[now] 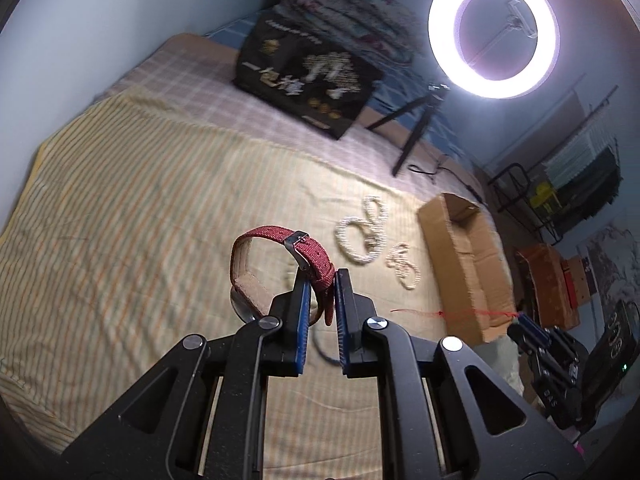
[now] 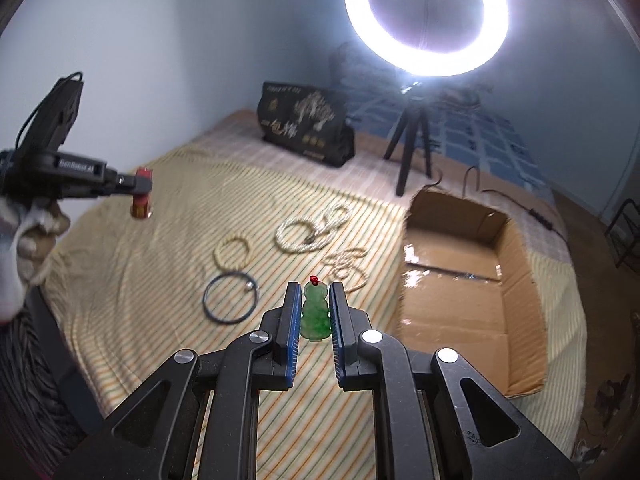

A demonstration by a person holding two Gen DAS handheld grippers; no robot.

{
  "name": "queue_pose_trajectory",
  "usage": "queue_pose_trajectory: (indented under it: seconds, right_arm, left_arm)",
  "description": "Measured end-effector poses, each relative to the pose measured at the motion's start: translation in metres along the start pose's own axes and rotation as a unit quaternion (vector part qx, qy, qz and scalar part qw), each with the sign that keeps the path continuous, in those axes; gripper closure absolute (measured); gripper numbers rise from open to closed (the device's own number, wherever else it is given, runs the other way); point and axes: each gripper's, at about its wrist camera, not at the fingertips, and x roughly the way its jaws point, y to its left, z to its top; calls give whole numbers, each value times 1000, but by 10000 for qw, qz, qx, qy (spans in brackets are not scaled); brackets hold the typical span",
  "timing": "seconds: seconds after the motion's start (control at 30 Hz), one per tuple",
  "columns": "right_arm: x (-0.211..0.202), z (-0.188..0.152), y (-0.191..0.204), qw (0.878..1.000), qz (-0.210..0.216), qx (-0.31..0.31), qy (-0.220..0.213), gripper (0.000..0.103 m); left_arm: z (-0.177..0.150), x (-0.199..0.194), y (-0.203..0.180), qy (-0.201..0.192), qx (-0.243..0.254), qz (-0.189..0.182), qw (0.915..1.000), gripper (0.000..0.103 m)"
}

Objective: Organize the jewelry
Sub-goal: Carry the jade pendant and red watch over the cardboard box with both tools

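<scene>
My left gripper (image 1: 322,276) is shut on the red strap of a watch (image 1: 312,258) and holds it above the striped bed cover; it also shows at the left of the right wrist view (image 2: 142,194). My right gripper (image 2: 316,292) is shut on a green jade pendant (image 2: 315,312) with a red cord (image 1: 452,314). It shows at the right edge of the left wrist view (image 1: 524,326). An open cardboard box (image 2: 516,280) lies on the bed to the right. Pearl strands (image 2: 308,232), a bead bracelet (image 2: 232,256) and a dark bangle (image 2: 230,298) lie on the cover.
A ring light on a tripod (image 2: 412,160) stands behind the box, with a cable (image 2: 536,212) trailing right. A black printed bag (image 2: 306,128) stands at the far side of the bed by the wall. Folded bedding (image 1: 344,12) lies behind it.
</scene>
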Motion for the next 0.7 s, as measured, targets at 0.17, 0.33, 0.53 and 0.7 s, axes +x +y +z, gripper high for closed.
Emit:
queue_pose_trajectory:
  seconds: [0.17,0.33,0.53,0.7]
  right_arm:
    - [-12,5,-16,9996,-156,151,-182,91]
    - [-23,10,-41,9980,-358,383,-364,91]
    - [-28,16,-74,9953,-640,564,-449,91]
    - [-26,20,-99,9928,-811,724,-497,91]
  left_arm:
    - [-1,3,-35,4,210,-214,9996,93]
    - [-7,10,-75,70,477,-466,9978,93]
    - [-15,24,-122,198,729,-774,9941,93]
    - [-17,37,-160,267,911,-976,9907,94]
